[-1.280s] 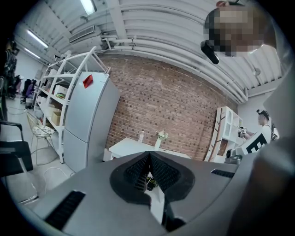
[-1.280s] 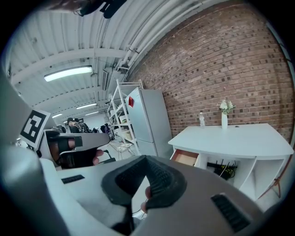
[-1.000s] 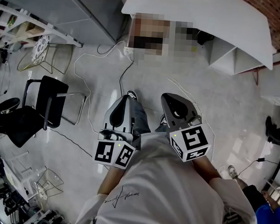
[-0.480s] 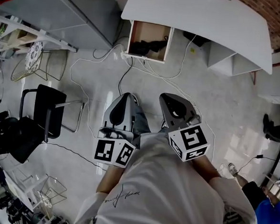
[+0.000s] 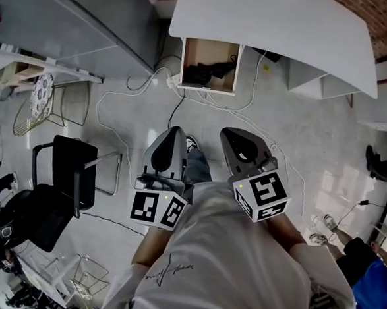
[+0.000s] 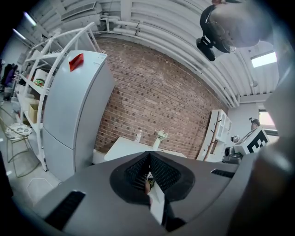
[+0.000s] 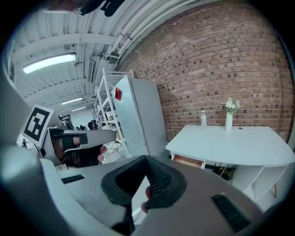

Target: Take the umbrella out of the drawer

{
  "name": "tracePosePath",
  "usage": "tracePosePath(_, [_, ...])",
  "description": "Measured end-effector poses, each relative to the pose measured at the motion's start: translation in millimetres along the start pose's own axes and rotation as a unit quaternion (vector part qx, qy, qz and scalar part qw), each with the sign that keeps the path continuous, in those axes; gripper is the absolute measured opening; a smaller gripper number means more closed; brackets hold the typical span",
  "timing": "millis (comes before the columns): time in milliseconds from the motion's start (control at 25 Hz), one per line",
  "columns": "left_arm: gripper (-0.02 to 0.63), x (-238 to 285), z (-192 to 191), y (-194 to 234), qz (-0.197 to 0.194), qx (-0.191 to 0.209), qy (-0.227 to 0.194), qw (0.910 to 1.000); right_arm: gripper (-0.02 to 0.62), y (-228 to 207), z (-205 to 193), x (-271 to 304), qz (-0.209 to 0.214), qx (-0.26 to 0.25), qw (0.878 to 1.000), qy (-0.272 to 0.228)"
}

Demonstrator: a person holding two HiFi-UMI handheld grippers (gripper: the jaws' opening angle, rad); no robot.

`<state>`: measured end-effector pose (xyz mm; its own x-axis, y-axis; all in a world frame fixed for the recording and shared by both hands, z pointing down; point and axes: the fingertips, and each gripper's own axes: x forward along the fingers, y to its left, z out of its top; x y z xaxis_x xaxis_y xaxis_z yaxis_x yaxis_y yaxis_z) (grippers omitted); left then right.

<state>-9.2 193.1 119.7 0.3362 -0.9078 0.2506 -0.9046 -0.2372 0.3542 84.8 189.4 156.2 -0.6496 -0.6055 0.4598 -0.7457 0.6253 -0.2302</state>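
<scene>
Approach step, by the look of it: black folded umbrella (image 5: 209, 71) lies in open wooden drawer (image 5: 234, 66) under white table (image 5: 275, 24), well ahead; left gripper (image 5: 174, 131) and right gripper (image 5: 229, 132) both clenched, empty; should close in, open one before reaching in

We are looking down on a pale, glossy floor (image 5: 326, 153) where white cables (image 5: 110, 112) are trailing. A white table (image 5: 275, 31) is standing before a red brick wall (image 7: 221, 60), and a vase of flowers (image 7: 229, 119) and a bottle (image 7: 203, 119) are sitting on it. We are seeing a tall pale fridge (image 6: 73, 115) beside white shelving (image 6: 41, 50), with a black chair (image 5: 67, 168) and a wire-frame stool (image 5: 38, 103) nearby. A strip light (image 7: 48, 62) is glowing under a white ribbed ceiling (image 6: 152, 27).
</scene>
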Motion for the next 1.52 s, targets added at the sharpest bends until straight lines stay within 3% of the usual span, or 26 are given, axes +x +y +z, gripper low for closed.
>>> tracePosePath(400, [0.017, 20.7, 24.3, 68.0, -0.048, 0.011, 0.023, 0.9985, 0.015, 25.9, 24.4, 65.1, -0.032, 0.003, 0.999, -0.001])
tracePosePath(680, [0.017, 33.6, 24.3, 91.7, -0.074, 0.019, 0.037, 0.9964, 0.015, 29.9, 32.0, 91.2, -0.050, -0.006, 0.999, -0.006])
tracePosePath(1520, [0.017, 106.6, 3.5, 100.4, -0.077, 0.019, 0.069, 0.9945, 0.015, -42.8, 27.7, 139.7, -0.057, -0.016, 0.998, 0.011])
